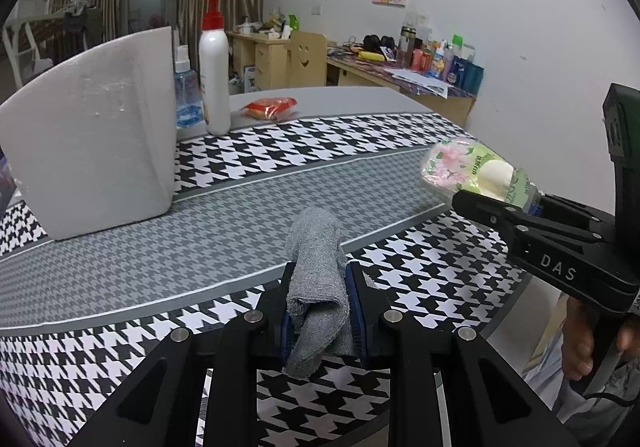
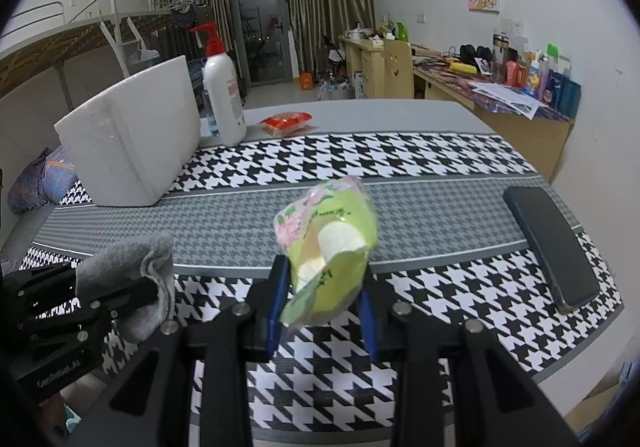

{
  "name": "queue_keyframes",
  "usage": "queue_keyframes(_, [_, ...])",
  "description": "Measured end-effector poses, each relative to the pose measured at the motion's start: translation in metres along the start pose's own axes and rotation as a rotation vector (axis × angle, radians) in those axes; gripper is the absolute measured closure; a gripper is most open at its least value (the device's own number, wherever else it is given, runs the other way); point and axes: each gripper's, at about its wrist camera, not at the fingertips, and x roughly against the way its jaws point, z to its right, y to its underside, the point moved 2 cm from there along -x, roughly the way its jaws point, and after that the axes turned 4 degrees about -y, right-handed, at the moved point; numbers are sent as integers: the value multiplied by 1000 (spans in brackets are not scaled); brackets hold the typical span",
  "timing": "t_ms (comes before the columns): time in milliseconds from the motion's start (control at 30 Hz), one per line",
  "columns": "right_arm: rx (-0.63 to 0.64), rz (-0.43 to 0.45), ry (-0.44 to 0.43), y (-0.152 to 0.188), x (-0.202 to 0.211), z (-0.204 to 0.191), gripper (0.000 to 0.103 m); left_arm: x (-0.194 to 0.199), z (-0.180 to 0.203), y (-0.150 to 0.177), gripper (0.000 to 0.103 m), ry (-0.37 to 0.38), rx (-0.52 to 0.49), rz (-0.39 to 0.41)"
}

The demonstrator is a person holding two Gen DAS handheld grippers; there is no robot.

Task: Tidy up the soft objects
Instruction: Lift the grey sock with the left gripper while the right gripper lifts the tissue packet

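The table (image 2: pixel 400 115) carries a black-and-white houndstooth cloth (image 2: pixel 360 155) with a grey band running across its middle. At the far left of the cloth stands a white foam box (image 1: pixel 92 151), upright, with one corner toward the cameras. Just beside the box, at the back edge of the cloth, stands a white pump bottle (image 1: pixel 215 75) with a red pump head; a smaller blue spray bottle (image 1: pixel 185 87) stands between the box and the pump bottle. A black phone (image 2: pixel 552 247) lies flat on the right side of the cloth, well apart from the box. A red snack packet (image 1: pixel 271 107) lies on the bare grey tabletop behind the cloth, near the pump bottle.

The left gripper (image 1: pixel 320 311) is closed tight on a grey towel (image 1: pixel 318 271). The towel is bunched between the blue pads, sticks up past the fingertips and hangs below them, clear of the cloth.

The right gripper (image 2: pixel 320 307) is closed on a green tissue pack (image 2: pixel 328 243) with a pink flower print. The pack is crumpled, tilted, and raised above the grey band. White tissue shows through its opening. A hand (image 1: pixel 580 343) grips the handle of the right gripper.
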Motion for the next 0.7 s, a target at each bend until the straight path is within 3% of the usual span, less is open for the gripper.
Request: queue_keyframes(700, [23,53,-24,-9,18,-19,67,23,-15,-7,78,-29,7,62])
